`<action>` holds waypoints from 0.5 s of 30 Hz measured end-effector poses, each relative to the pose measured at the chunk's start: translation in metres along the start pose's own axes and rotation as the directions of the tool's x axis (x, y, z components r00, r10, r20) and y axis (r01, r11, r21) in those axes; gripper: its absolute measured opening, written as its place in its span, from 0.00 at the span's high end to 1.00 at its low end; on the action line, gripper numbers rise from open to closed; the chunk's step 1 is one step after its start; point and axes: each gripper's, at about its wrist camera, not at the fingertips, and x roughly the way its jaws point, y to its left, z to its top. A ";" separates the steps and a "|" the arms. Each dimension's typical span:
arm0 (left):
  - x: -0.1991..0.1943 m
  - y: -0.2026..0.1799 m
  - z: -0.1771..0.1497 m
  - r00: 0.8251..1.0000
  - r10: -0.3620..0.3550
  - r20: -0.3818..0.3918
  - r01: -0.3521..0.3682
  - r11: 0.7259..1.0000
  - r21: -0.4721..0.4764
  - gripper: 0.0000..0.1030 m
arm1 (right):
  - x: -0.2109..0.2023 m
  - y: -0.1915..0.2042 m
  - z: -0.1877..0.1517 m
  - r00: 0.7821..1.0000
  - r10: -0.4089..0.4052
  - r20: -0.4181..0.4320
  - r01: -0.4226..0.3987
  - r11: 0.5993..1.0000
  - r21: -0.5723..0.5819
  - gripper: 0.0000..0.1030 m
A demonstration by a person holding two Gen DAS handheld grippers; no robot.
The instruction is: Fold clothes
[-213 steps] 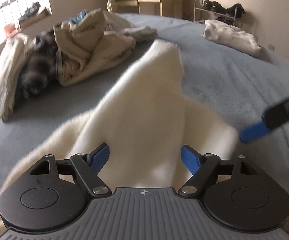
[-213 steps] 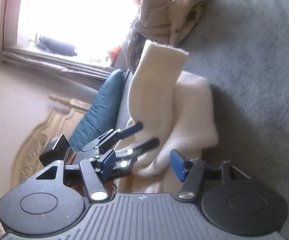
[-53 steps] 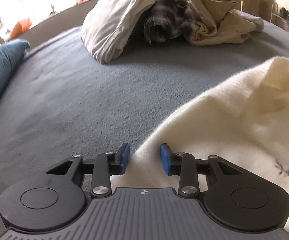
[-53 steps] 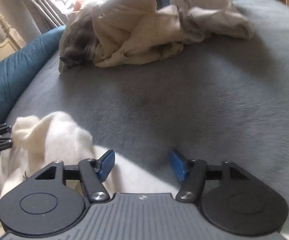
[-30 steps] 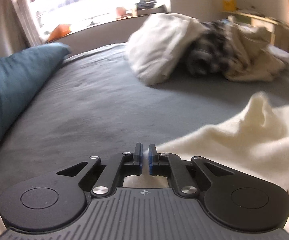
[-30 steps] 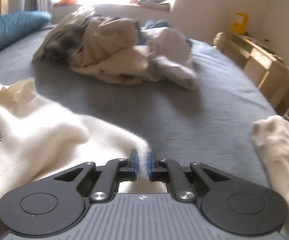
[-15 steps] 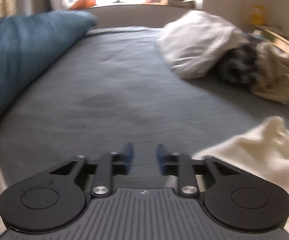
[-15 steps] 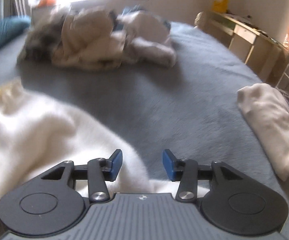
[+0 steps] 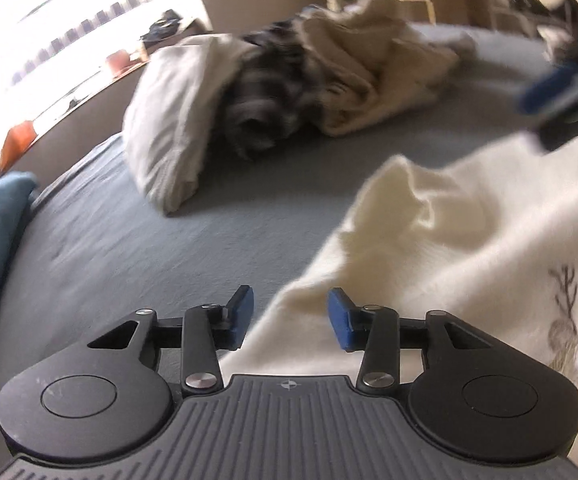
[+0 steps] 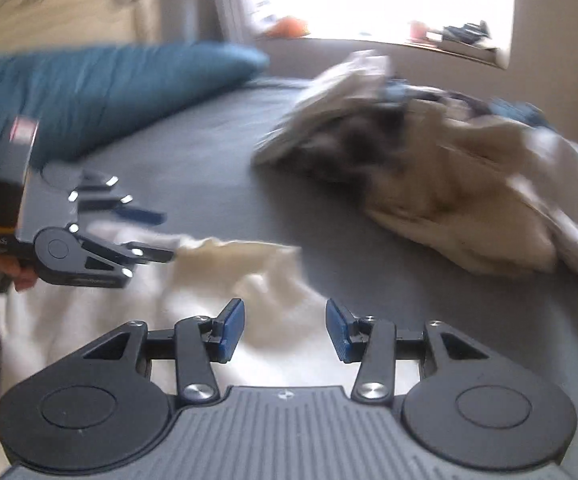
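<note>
Grey bedding (image 9: 137,248) carries everything; the cream sweater (image 9: 469,240) lies spread across it at four o'clock in the left wrist view, seemingly laid flat so a fold can start, one edge bunched into a peak at two o'clock; the left gripper (image 9: 289,316) hovers over the sweater's near hem with its jaws parted, having just opened, cloth below them but not pinched; the right gripper (image 10: 285,328) stands likewise spread above the sweater, nothing pressed between its pads (image 10: 231,330); a heap of unfolded clothes (image 9: 289,92) waits at twelve o'clock, well apart, probably next in line; a teal pillow (image 10: 101,88) sits at ten o'clock in the right wrist view; motion blur smears the heap, and the sweater's deer motif (image 9: 573,328) is cut off at the frame edge.
</note>
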 end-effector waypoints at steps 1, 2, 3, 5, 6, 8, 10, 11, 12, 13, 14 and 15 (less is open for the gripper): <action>0.004 -0.002 -0.001 1.000 0.004 -0.002 -0.004 1.000 0.014 0.60 | 0.014 0.006 0.003 1.000 -0.010 -0.024 0.009 0.999 -0.035 0.54; 0.007 -0.005 -0.002 1.000 0.009 -0.004 -0.009 1.000 0.027 0.62 | 0.029 0.013 0.005 0.999 -0.021 -0.048 0.017 0.997 -0.070 0.55; 0.010 -0.008 -0.004 1.000 0.019 -0.007 -0.019 0.999 0.038 0.68 | 0.043 0.019 0.008 0.997 -0.032 -0.072 0.024 0.994 -0.106 0.57; 0.015 -0.012 -0.007 0.999 0.041 -0.008 -0.041 0.998 0.045 0.81 | 0.069 0.029 0.012 0.991 -0.062 -0.117 0.042 0.986 -0.162 0.64; 0.017 -0.013 -0.009 0.999 0.049 -0.001 -0.048 0.998 0.041 0.94 | 0.078 0.029 0.009 0.989 -0.061 -0.136 0.039 0.986 -0.165 0.77; 0.017 -0.013 -0.011 0.998 0.067 0.017 -0.067 0.997 0.033 1.00 | 0.085 0.027 0.004 0.988 -0.056 -0.142 0.034 0.988 -0.151 0.93; 0.011 -0.007 -0.010 0.993 0.109 0.054 -0.109 0.994 0.004 1.00 | 0.082 0.021 0.002 0.992 -0.046 -0.119 0.032 0.992 -0.118 0.95; 0.008 -0.005 -0.009 0.989 0.130 0.072 -0.130 0.991 -0.011 1.00 | 0.076 0.017 0.004 0.995 -0.044 -0.086 0.037 0.995 -0.088 0.96; 0.005 0.001 -0.009 0.985 0.151 0.085 -0.149 0.988 -0.036 1.00 | 0.071 0.011 0.006 0.997 -0.040 -0.062 0.037 0.998 -0.054 0.96; 0.002 0.011 -0.007 0.981 0.171 0.089 -0.164 0.983 -0.084 1.00 | 0.068 0.006 0.009 0.999 -0.026 -0.042 0.026 1.000 -0.016 0.96; 0.000 0.021 -0.006 0.979 0.186 0.087 -0.174 0.976 -0.129 1.00 | 0.064 0.002 0.012 1.000 -0.013 -0.021 0.014 1.000 0.022 0.96; 0.001 0.032 -0.005 0.979 0.189 0.072 -0.175 0.971 -0.163 1.00 | 0.061 -0.003 0.015 1.000 -0.001 0.001 0.001 0.998 0.060 0.96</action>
